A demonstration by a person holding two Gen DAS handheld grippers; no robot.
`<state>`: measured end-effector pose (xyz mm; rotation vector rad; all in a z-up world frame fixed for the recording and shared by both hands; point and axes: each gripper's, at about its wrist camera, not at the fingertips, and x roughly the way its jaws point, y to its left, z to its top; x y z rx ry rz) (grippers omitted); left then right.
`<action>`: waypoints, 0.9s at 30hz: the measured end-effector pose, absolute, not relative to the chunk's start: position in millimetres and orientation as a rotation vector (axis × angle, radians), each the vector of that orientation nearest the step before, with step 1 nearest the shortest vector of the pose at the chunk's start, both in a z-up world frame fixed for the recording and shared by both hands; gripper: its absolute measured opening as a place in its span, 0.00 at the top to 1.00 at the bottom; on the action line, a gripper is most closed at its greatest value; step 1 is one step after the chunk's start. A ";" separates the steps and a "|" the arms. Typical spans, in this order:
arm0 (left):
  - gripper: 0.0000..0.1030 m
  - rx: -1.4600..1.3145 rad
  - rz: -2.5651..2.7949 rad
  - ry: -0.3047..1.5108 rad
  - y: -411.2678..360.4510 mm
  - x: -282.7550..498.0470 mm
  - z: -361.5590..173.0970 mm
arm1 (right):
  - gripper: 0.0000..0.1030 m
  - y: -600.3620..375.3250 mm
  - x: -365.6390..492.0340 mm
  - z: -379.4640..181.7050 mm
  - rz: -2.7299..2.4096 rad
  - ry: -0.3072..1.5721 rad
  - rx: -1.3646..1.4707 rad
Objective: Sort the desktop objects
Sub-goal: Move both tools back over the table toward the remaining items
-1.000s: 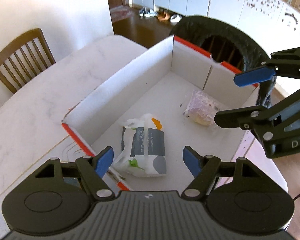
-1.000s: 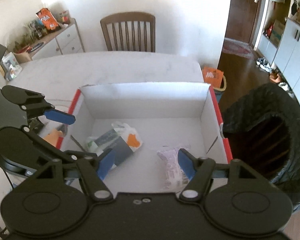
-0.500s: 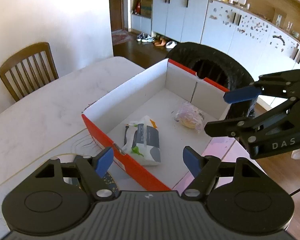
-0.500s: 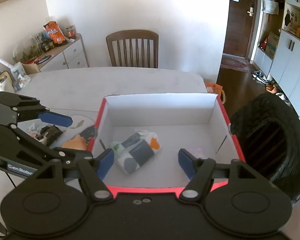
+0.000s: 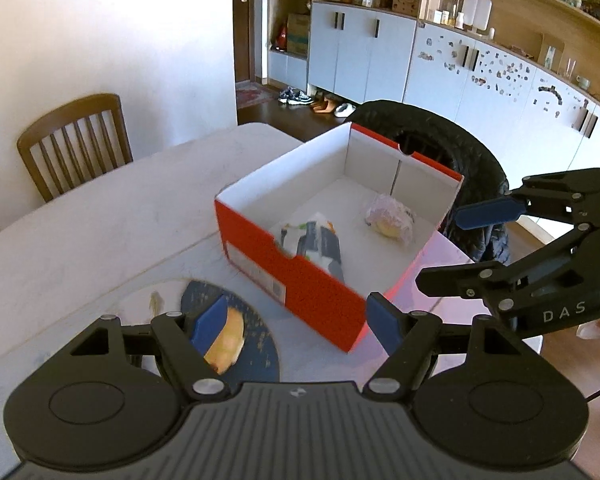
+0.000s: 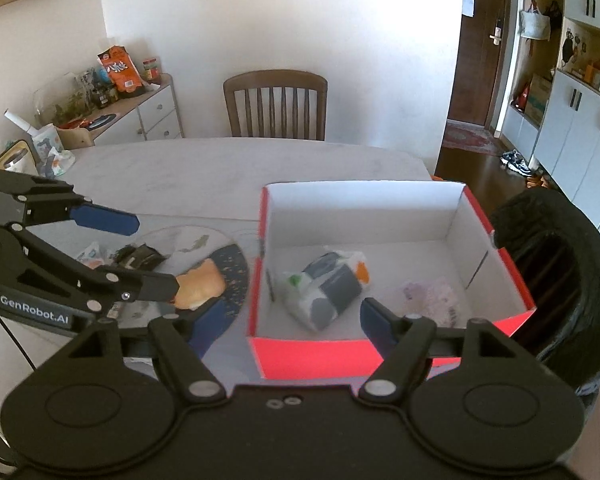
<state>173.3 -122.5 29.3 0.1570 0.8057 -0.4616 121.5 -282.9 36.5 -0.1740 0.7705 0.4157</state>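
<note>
A red cardboard box [image 5: 300, 284] [image 6: 312, 354] with a white inside stands on the white table. In it lie a white and grey packet [image 5: 318, 242] [image 6: 326, 288] and a clear wrapped bun [image 5: 390, 222] [image 6: 434, 300]. To the box's left a dark round plate [image 5: 256, 344] [image 6: 236, 272] holds a yellow bun [image 5: 228, 338] [image 6: 202, 286]. My left gripper [image 5: 290, 322] is open and empty above the plate and the box's near corner. My right gripper [image 6: 284, 320] is open and empty over the box's front wall.
A black tyre-like object [image 5: 452, 152] [image 6: 560, 268] sits behind the box at the table's edge. Small wrappers [image 6: 136, 254] lie on a clear mat left of the plate. A wooden chair [image 6: 276, 106] stands at the far side.
Both grippers have pulled back and up from the box's inside. The plate with the yellow bun has come into view. Both stay open and empty.
</note>
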 end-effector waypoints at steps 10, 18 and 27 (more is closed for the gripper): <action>0.26 0.153 -0.447 0.805 -76.5 142.5 15.4 | 0.22 -246.1 86.2 24.9 0.400 0.754 -0.169; 0.20 0.164 -0.410 0.782 -42.6 128.6 5.8 | 0.15 -214.9 61.4 4.5 0.422 0.761 -0.173; 0.12 0.128 -0.359 0.794 -5.7 114.1 -19.9 | 0.06 -188.0 42.0 -20.8 0.424 0.760 -0.131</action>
